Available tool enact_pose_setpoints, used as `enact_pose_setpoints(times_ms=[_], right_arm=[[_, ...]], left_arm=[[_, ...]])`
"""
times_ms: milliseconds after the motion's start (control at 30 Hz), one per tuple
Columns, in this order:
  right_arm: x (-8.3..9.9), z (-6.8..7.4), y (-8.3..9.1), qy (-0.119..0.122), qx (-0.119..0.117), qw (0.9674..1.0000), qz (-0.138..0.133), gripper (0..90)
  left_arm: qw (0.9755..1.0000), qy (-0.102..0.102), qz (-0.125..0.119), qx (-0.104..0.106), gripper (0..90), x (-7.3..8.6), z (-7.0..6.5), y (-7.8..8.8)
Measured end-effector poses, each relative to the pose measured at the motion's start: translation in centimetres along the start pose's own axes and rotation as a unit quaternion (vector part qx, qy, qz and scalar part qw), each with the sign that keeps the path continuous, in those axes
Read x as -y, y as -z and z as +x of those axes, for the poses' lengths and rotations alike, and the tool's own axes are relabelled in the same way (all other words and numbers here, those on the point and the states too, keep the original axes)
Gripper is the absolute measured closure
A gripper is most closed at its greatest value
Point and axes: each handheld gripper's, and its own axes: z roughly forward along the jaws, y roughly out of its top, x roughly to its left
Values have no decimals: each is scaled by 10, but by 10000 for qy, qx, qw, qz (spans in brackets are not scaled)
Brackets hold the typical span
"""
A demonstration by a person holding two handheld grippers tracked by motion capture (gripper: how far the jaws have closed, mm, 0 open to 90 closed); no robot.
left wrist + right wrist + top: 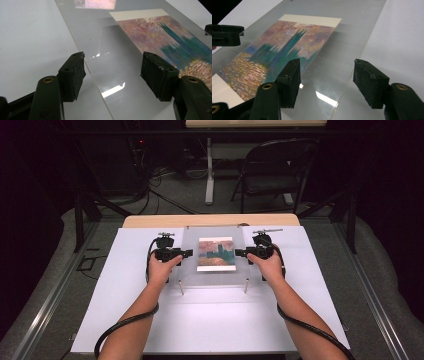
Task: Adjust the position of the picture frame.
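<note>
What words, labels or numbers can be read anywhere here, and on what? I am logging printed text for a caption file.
None can be read.
The art print under the clear acrylic sheet shows painted colour with plain cream bands at its ends; no lettering shows on them.
The white board is blank.
Both grippers, left and right, show no readable marking.

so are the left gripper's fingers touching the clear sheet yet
Apart. In the left gripper view the fingers of the left gripper stand open, one on each side of the clear sheet's edge, with a visible gap on both sides.
</note>
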Motion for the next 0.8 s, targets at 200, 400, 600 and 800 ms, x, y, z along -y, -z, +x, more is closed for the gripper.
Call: enact_pose_setpoints(times_ms=[200,400,600,800], right_arm=[[-2,-6,-5,-156,-59,9999,16,385],[-6,-9,-10,-210,-57,9998,22,381],[-10,-10,-14,-210,25,9998,28,377],[-14,-10,-17,-131,87,9998,86,373]], left_arm=[[10000,67,-7,39,352,-3,4,-4],[10000,99,10,-5,328,-7,4,-10],[9999,90,38,-45,319,-11,5,-13],[9999,69,119,-77,313,-16,7,-17]])
